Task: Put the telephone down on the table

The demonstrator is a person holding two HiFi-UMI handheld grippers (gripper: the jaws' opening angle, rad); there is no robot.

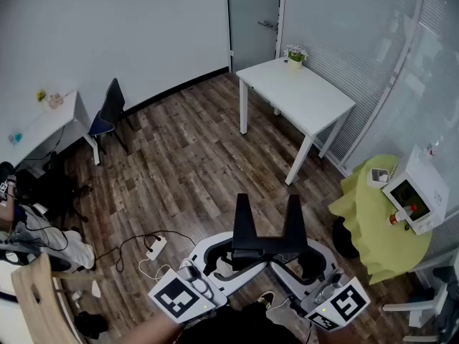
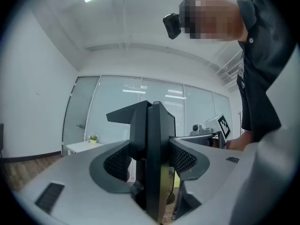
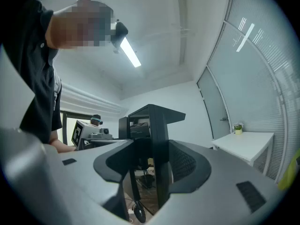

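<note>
I see no telephone that I can make out for sure. My left gripper (image 1: 247,244) and right gripper (image 1: 285,244) are held close together low in the head view, turned toward each other. Their black fingers (image 1: 242,217) stand side by side in the middle. Both are open with nothing between their jaws. The left gripper (image 2: 150,168) looks across at the right one's marker cube (image 2: 221,124), and the right gripper (image 3: 152,168) sees the left one's cube (image 3: 80,132). A white table (image 1: 308,99) with a small potted plant (image 1: 295,54) stands ahead.
A round table under a green cloth (image 1: 376,224) at the right carries a white box-like device with a dark screen (image 1: 414,196) and a red-capped bottle (image 1: 401,216). A black chair (image 1: 109,110), a power strip with cables (image 1: 155,247) and a wooden chair (image 1: 39,299) are at the left.
</note>
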